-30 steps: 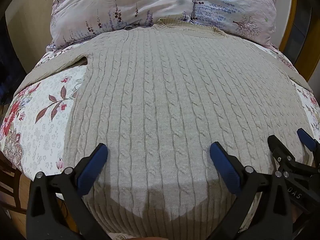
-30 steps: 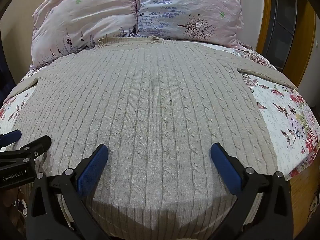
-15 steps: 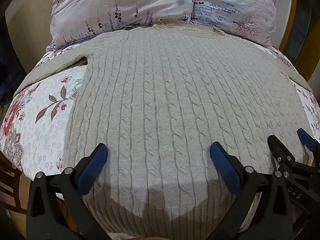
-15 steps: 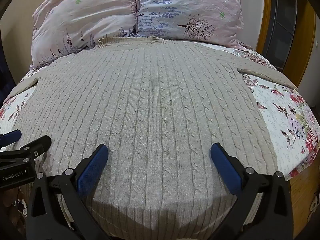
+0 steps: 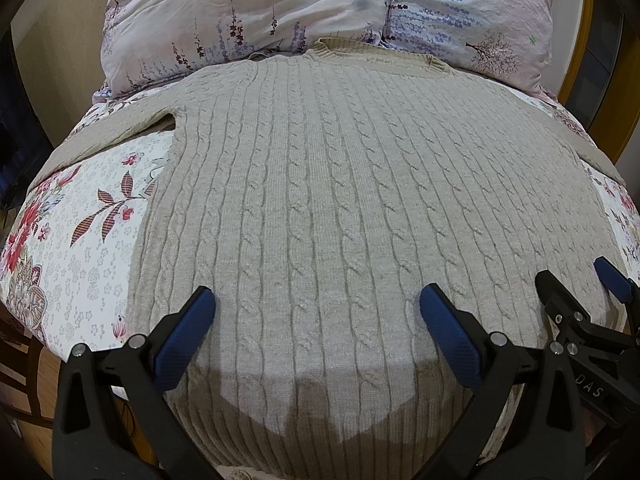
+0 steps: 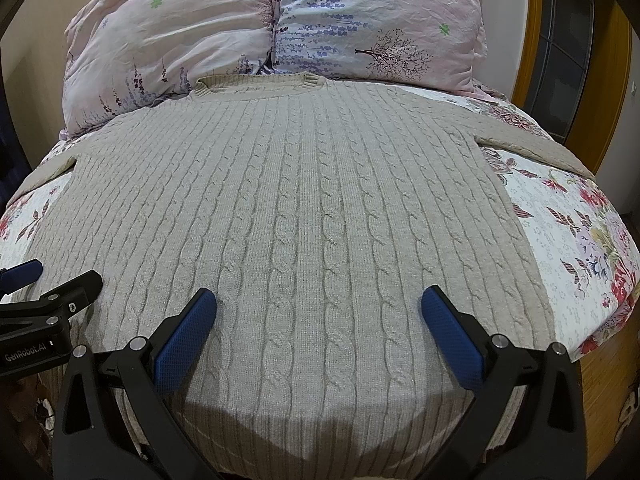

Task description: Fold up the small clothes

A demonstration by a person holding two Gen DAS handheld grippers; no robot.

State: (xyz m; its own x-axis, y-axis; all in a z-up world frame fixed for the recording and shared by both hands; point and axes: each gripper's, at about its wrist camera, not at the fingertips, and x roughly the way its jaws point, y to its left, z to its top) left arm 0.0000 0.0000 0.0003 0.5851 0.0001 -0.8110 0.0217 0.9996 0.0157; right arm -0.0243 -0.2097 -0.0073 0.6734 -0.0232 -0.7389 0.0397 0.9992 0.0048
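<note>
One sweater (image 5: 340, 200), two pillows (image 6: 276, 28).

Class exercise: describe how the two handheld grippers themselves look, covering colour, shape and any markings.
Both are black plastic with angular, forked arms and silver screws at the joints. Each finger ends in a blue, finely textured pad. The left gripper shows white lettering "GenRobot.AI" on its body in the right wrist view; the right gripper shows the letters "DAS". No cables or sleeves show.
</note>
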